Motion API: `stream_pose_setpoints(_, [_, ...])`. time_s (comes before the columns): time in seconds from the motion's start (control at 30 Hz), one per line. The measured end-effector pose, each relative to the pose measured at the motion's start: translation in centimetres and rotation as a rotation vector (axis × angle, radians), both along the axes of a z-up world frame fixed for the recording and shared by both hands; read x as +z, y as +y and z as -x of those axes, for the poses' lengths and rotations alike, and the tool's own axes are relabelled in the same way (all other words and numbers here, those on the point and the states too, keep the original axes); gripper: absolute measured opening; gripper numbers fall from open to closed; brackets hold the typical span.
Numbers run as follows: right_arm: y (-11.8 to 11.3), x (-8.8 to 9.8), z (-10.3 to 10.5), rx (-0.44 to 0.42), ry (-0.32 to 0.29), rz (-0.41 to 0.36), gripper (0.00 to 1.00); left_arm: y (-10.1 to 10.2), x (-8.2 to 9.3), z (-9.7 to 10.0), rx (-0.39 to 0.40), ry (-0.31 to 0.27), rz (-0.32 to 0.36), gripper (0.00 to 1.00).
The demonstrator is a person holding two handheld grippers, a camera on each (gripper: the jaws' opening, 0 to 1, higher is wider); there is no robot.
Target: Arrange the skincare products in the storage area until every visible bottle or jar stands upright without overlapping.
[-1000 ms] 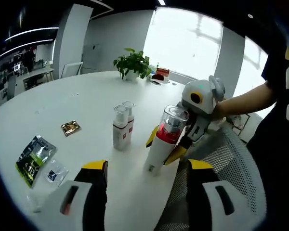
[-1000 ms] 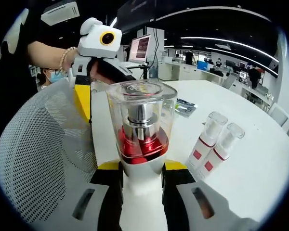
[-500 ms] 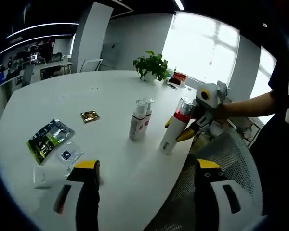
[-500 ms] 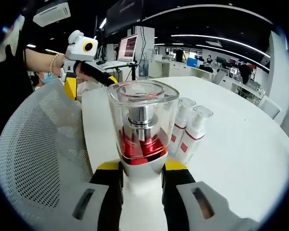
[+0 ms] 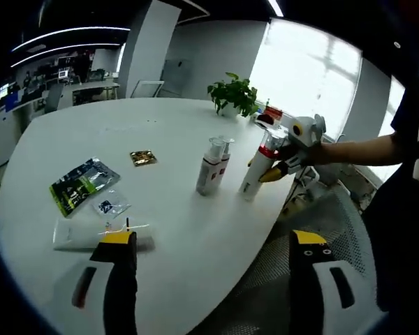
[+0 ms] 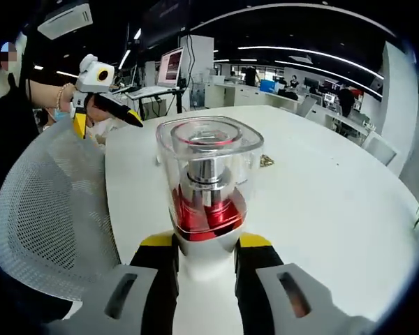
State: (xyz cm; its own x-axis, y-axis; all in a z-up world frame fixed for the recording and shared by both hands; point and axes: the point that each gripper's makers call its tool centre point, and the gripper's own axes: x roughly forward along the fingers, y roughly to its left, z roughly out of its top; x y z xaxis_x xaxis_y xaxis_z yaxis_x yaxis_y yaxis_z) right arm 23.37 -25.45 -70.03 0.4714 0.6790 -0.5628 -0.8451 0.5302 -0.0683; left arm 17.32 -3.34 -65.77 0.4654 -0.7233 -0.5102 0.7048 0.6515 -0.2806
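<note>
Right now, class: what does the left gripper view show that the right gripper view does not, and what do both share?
Left gripper view alone: two slim pump bottles standing side by side, a white tube lying flat, a green sachet, a potted plant.

Right gripper view alone: a computer monitor behind the table.

Both: the red-collared bottle, upright on the white table and clamped by the right gripper; the mesh chair; the left gripper, jaws apart.
</note>
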Motion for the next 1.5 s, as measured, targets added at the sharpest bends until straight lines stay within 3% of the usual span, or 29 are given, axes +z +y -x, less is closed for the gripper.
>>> stream_pose_setpoints(0.43, [-2.8,0.0,-4.8,-0.046,-0.013,-0.013,0.3,1.1,0.3,-0.2,0.062,0.003,-0.003,0.87])
stream_pose_setpoints(0.77, [-2.6,0.1,-7.3,-0.015,-0.015,-0.004,0.3,1.9,0.1,0.0,0.106,0.02,-0.005,0.86])
stream_pose_setpoints(1.17, [-0.2,-0.2,-11.0,0.06,0.005,-0.082,0.3,2.9,-0.1,-1.0,0.153,0.027,0.0,0.85])
stream_pose_setpoints(1.5, [3.1,0.0,-11.8,0.137,0.027,-0.142,0.3,3.4,-0.3,-1.6,0.191,0.034,0.001,0.84])
